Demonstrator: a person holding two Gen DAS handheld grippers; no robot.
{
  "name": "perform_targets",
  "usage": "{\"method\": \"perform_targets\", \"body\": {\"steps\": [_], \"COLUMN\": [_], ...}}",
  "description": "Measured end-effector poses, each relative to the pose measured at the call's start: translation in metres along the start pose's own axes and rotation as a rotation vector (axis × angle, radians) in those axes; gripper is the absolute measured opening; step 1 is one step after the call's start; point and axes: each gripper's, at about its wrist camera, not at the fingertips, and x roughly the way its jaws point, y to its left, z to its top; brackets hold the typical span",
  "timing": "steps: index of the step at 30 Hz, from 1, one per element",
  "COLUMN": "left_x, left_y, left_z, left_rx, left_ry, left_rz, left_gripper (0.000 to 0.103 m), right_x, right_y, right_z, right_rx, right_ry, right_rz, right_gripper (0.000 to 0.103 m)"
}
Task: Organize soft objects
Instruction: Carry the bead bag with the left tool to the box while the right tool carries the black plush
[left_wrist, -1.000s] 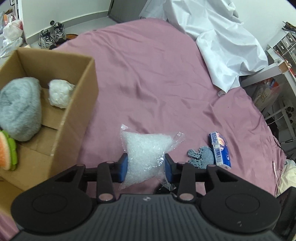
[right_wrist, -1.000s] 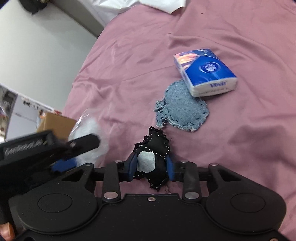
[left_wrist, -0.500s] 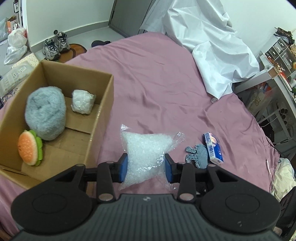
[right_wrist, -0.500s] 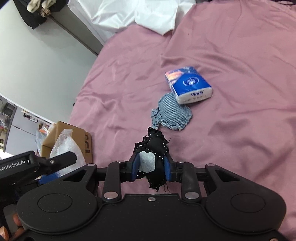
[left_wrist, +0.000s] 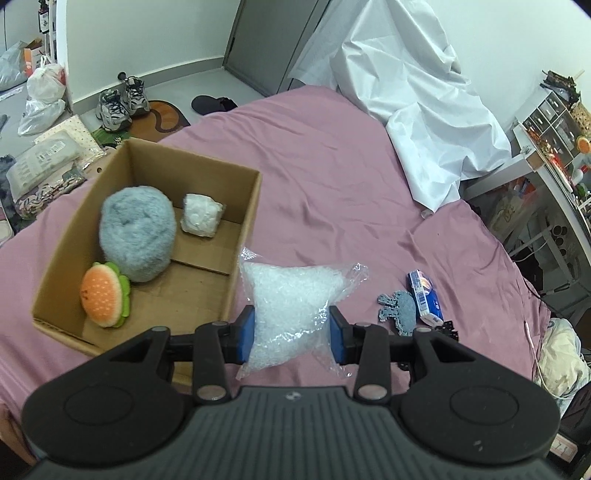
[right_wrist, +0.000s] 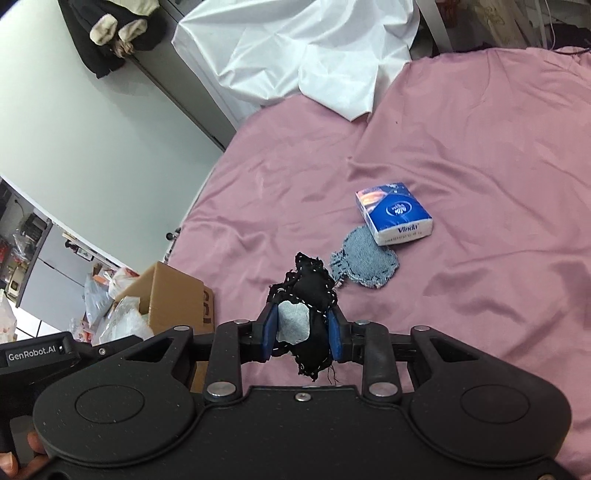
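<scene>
My left gripper (left_wrist: 291, 334) is shut on a clear bag of white pellets (left_wrist: 291, 295), held above the pink bed just right of the cardboard box (left_wrist: 243, 229). Inside the box lie a grey fluffy ball (left_wrist: 136, 232), a burger plush (left_wrist: 101, 295) and a small white bundle (left_wrist: 201, 219). My right gripper (right_wrist: 301, 334) is shut on a black stitched cloth toy (right_wrist: 310, 295) with a grey patch, lifted off the bed. A denim cloth piece (right_wrist: 369, 264) and a blue tissue pack (right_wrist: 393, 212) rest on the sheet beyond it. The box (right_wrist: 171, 295) shows at the right wrist view's left.
A white sheet (left_wrist: 417, 99) is heaped at the bed's far side. Shoes (left_wrist: 120, 101), bags and packets lie on the floor beyond the box. A desk with shelves (left_wrist: 554, 147) stands to the right. The left gripper's body (right_wrist: 44, 356) shows low left in the right wrist view.
Both grippers have risen with their loads. The box has come fully into the left wrist view, and the tissue pack and denim piece look farther away.
</scene>
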Motion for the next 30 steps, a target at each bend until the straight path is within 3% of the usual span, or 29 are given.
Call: {"method": "perform_targets", "body": {"steps": [14,30], "left_x": [-0.033,-0.048], "left_y": [0.041,0.090], "left_z": [0.003,0.005], "left_rx": [-0.041,-0.117], "left_ry": [-0.045,-0.064], "left_rz": [0.008,0.031], "left_gripper": [0.039,0.040], "right_x": [-0.026,-0.032], "right_y": [0.023,0.084], "right_z": [-0.011,-0.019], "right_rx": [-0.050,-0.187], "right_ry": [-0.080,-0.083], "right_rz": [0.090,0.126], "right_gripper": [0.029,0.029]}}
